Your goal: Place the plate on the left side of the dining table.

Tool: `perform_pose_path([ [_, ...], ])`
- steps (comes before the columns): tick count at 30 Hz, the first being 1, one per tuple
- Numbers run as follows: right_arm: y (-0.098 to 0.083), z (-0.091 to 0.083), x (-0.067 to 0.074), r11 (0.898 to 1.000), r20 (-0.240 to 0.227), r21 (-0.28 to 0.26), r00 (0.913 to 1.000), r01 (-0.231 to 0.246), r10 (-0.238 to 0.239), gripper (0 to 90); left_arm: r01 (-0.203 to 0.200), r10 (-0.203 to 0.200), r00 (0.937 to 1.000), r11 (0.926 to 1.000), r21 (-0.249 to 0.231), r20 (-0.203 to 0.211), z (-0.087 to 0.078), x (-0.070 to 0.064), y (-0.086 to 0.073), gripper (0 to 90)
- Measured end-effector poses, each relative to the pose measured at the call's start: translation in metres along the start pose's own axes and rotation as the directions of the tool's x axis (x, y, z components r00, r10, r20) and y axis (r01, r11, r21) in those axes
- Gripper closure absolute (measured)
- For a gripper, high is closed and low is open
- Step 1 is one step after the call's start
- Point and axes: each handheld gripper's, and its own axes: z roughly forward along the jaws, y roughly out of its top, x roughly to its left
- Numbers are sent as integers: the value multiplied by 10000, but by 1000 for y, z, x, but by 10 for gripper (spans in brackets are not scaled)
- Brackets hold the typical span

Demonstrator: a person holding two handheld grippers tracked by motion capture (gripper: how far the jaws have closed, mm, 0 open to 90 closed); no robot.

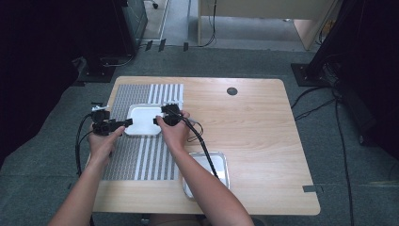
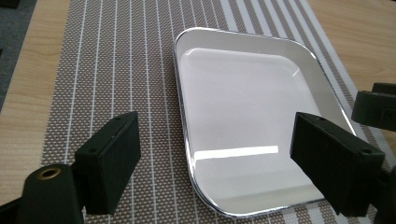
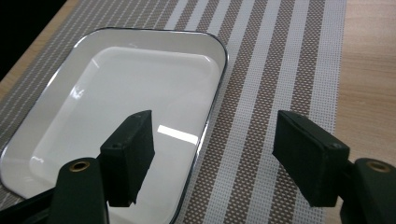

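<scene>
A white square tray (image 1: 143, 120) with a dark rim lies on a striped placemat (image 1: 141, 160) at the table's left. My left gripper (image 1: 127, 123) is at the tray's left edge and my right gripper (image 1: 157, 120) at its right edge. In the left gripper view the tray (image 2: 247, 116) is empty; the left gripper (image 2: 215, 128) stands open with the tray's rim between the jaws, untouched. In the right gripper view the right gripper (image 3: 215, 123) is open too, straddling the rim of the tray (image 3: 116, 93) without pressing on it.
A second, shiny metal tray (image 1: 221, 160) sits near the table's front edge, partly under the right forearm. A dark round grommet (image 1: 232, 91) is set in the wooden table (image 1: 263, 141) at the back. Cables trail from both grippers.
</scene>
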Motion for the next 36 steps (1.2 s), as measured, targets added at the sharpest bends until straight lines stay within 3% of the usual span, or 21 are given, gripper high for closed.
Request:
perform_pose_path([
  [5, -1, -9, 0, 10000, -297, -61, 9996, 11, -12, 279, 231, -230, 9993, 9997, -48, 279, -6, 0, -4, 158],
  [11, -5, -26, -3, 9998, -636, -122, 9978, -176, 168, 280, 304, -274, 9977, 9984, -481, 626, -20, -3, -9, 158],
  [14, -7, -33, -5, 9995, -709, -150, 9972, -262, 251, 280, 354, -325, 9976, 9983, -470, 610, -27, -8, -12, 158],
  [19, -8, -42, -6, 9996, -666, -114, 9975, -244, 236, 281, 202, -162, 9978, 9978, -628, 639, -35, -15, -17, 159],
  [20, -8, -47, -7, 9989, -790, -153, 9959, -454, 440, 281, 58, -5, 9977, 9969, -780, 684, -38, -18, -21, 159],
  [26, -11, -60, -10, 9984, -867, -337, 9953, -456, 425, 281, -117, 141, 9997, 9931, -1169, 196, -46, -24, -31, 159],
  [30, -12, -69, -14, 9981, -893, -423, 9952, -445, 406, 280, -382, 395, 9992, 9928, -1134, 92, -49, -27, -38, 159],
  [36, -15, -80, -24, 9971, -1091, -443, 9924, -616, 565, 280, -389, 409, 9990, 9937, -1055, 175, -54, -25, -50, 159],
])
